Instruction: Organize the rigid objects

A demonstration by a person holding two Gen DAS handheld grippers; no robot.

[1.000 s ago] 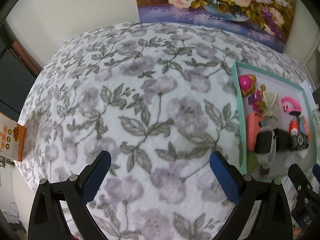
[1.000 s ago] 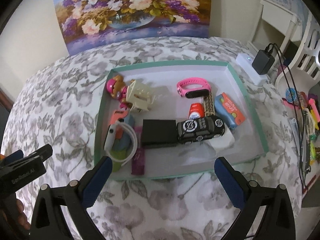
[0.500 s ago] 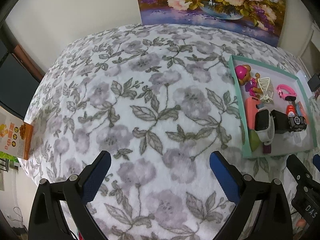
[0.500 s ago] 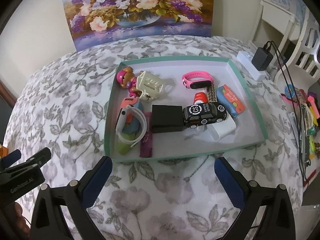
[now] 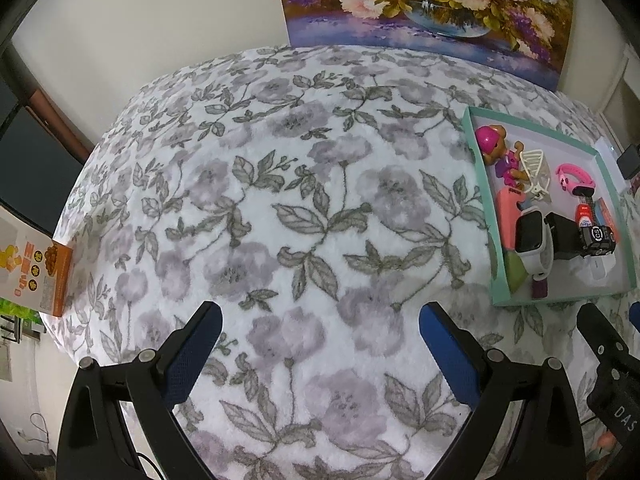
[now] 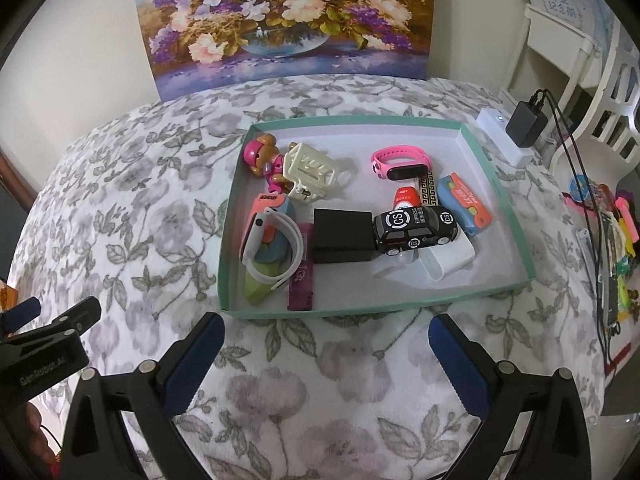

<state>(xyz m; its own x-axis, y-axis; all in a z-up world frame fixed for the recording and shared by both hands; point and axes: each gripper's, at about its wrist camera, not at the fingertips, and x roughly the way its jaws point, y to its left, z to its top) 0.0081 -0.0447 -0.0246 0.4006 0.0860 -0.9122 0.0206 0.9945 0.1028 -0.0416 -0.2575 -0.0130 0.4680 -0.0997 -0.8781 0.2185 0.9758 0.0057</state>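
Observation:
A teal-rimmed tray [image 6: 514, 224] on the floral blanket holds several small objects: a black toy car [image 6: 416, 229], a black box [image 6: 343, 235], a pink band [image 6: 400, 163], a white watch [image 6: 270, 247], a cream plastic basket [image 6: 311, 171] and a pink doll [image 6: 262, 156]. My right gripper [image 6: 326, 344] is open and empty, just in front of the tray's near rim. My left gripper [image 5: 320, 336] is open and empty over bare blanket, left of the tray [image 5: 482, 204]. The left gripper also shows in the right wrist view [image 6: 48, 340].
A flower painting [image 6: 288, 16] leans on the back wall. A white power strip with a black charger [image 6: 526, 122] and cables lie right of the tray. Colourful clutter [image 6: 612, 240] lines the right edge. An orange box [image 5: 36, 276] sits past the blanket's left edge.
Both grippers have pulled back and up from the tray; the tray looks smaller and farther in both views. Both stay open and empty.

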